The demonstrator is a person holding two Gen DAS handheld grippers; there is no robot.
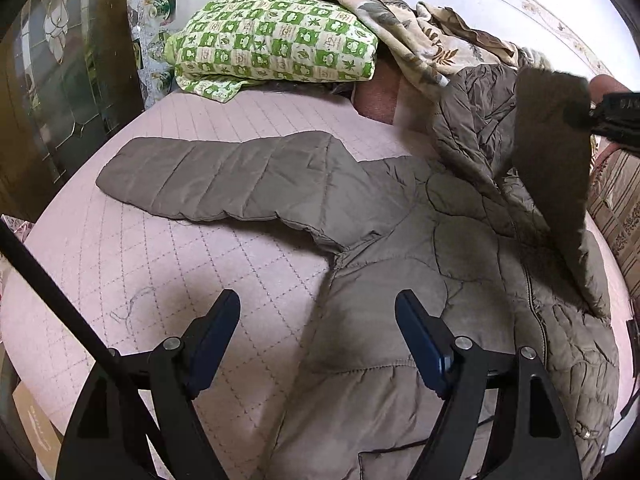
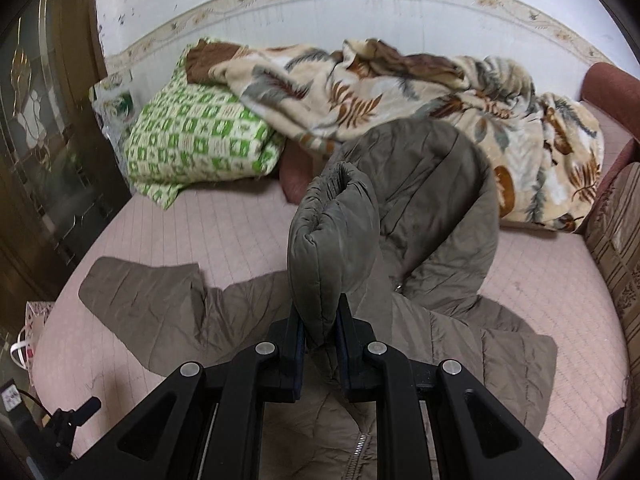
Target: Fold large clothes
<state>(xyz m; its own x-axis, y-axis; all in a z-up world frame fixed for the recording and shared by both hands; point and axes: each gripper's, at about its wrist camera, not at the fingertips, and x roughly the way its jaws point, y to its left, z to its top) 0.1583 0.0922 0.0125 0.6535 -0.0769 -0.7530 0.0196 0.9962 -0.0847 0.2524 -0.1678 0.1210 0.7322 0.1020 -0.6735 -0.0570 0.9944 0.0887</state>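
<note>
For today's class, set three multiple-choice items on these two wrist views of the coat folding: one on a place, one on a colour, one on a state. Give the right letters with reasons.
1. Where does the flat sleeve of the coat lie?
A. on the pink bed cover
B. on the checked quilt
C. over the floral blanket

2. What colours has the folded checked quilt?
A. blue and grey
B. green and cream
C. red and black

3. How do the grippers stand?
A. both open and empty
B. left shut on the coat, right open
C. left open, right shut on the other sleeve

Answers:
1 A: the sleeve lies spread on the pink bed cover, short of the quilt.
2 B: its squares are green on cream.
3 C: the left gripper shows a wide empty gap, while the right gripper pinches the raised sleeve.
</note>
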